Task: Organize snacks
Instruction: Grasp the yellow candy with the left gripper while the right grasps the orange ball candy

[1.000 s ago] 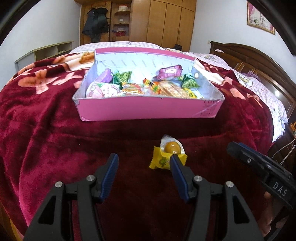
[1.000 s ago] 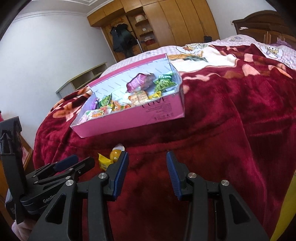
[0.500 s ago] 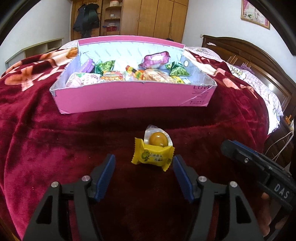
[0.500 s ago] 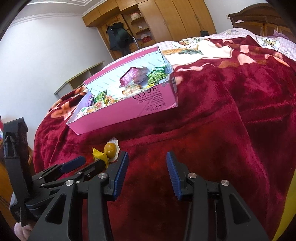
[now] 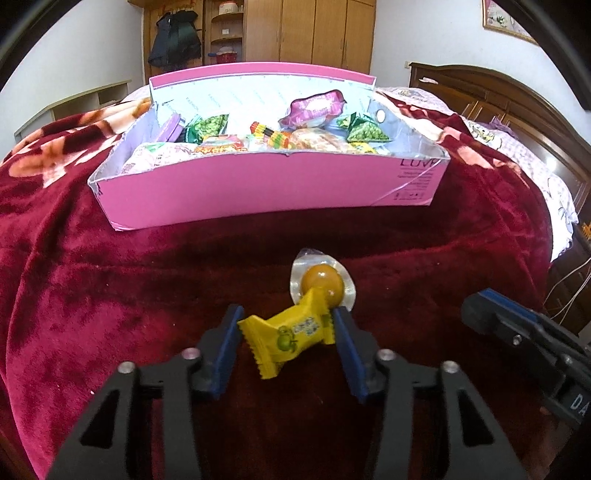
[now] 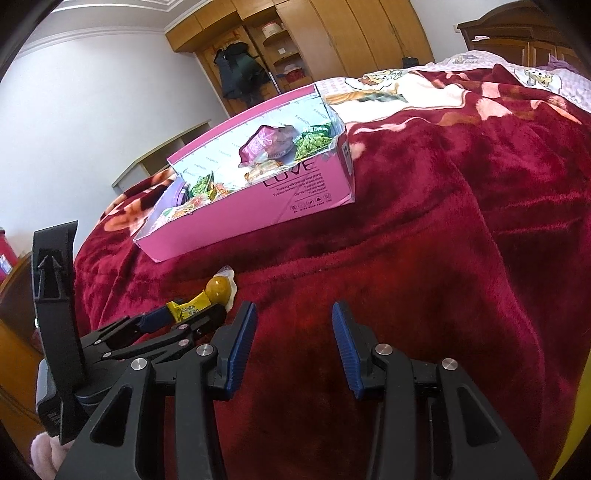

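Snacks fill the pink box (image 5: 266,192) sitting on the red blanket (image 5: 92,295) that covers the bed, with green pea packets (image 5: 207,125) and a pink wrapped cake (image 5: 314,109) among the things inside. In front of the box lie two loose pieces: a yellow wrapped candy (image 5: 291,334) and, touching its far end, a clear packet with a round amber sweet (image 5: 322,282). The left tool (image 5: 288,339) points down at the blanket and its jaws are closing with the yellow candy between them; both blue pads look to be touching the wrapper's ends, and the candy sits tilted. The right tool (image 6: 293,332) hovers just beside it over bare blanket, jaws parted and grasping nothing. Behind the bed stand wooden wardrobes (image 5: 325,33) and a dark jacket (image 5: 175,44) hanging by the shelves.
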Available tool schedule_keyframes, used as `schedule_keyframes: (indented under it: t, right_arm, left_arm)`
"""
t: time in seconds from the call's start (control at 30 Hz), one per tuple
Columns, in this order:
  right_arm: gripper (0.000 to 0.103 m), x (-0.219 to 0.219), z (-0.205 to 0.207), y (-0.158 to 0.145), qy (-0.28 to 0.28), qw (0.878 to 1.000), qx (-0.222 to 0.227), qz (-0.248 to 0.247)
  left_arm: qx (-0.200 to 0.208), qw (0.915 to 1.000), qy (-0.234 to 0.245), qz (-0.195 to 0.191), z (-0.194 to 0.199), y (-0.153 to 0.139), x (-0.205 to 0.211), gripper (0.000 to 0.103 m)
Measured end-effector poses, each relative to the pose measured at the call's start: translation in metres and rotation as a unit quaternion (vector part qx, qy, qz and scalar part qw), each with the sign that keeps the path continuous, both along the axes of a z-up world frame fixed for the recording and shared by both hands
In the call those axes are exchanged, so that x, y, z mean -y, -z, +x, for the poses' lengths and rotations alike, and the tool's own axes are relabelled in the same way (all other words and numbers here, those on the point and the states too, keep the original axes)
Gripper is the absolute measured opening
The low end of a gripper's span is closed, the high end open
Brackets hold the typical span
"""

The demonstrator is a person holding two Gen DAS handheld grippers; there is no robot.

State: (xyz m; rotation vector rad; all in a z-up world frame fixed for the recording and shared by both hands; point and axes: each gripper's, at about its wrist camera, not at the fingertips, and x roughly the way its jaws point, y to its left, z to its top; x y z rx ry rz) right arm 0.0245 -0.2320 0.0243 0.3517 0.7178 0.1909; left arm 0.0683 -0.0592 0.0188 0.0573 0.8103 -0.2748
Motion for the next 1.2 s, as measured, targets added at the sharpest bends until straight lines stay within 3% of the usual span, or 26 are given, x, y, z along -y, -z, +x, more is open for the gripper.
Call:
schedule_keyframes:
  t: [0.2, 0.3, 0.37, 0.83, 1.2]
  right_arm:
    - [0.044, 0.000, 0.000, 0.000, 0.000, 1.000, 0.000, -0.001]
    - [0.044, -0.001, 0.000, 0.001, 0.000, 1.000, -0.001, -0.004]
    - [0.044, -0.003, 0.000, 0.001, -0.001, 1.000, -0.001, -0.005]
    - [0.044, -0.041, 0.010, -0.006, -0.043, 0.998, -0.002, -0.037]
    - [0.044, -0.085, 0.040, -0.006, -0.086, 0.993, -0.013, -0.074]
  left_arm:
    - [-0.002, 0.9998, -0.006, -0.017, -0.002, -0.001, -0.008, 0.027]
    - [0.000, 0.9997, -0.013, -0.023, -0.003, -0.003, -0.016, 0.025]
    - [0.003, 0.9996, -0.020, -0.020, -0.003, -0.004, -0.021, 0.019]
    - [0.027, 0.9953, -0.090, -0.021, -0.001, -0.015, -0.072, 0.019]
    - [0.006, 0.9941, -0.103, -0.033, 0.003, -0.001, -0.086, 0.019]
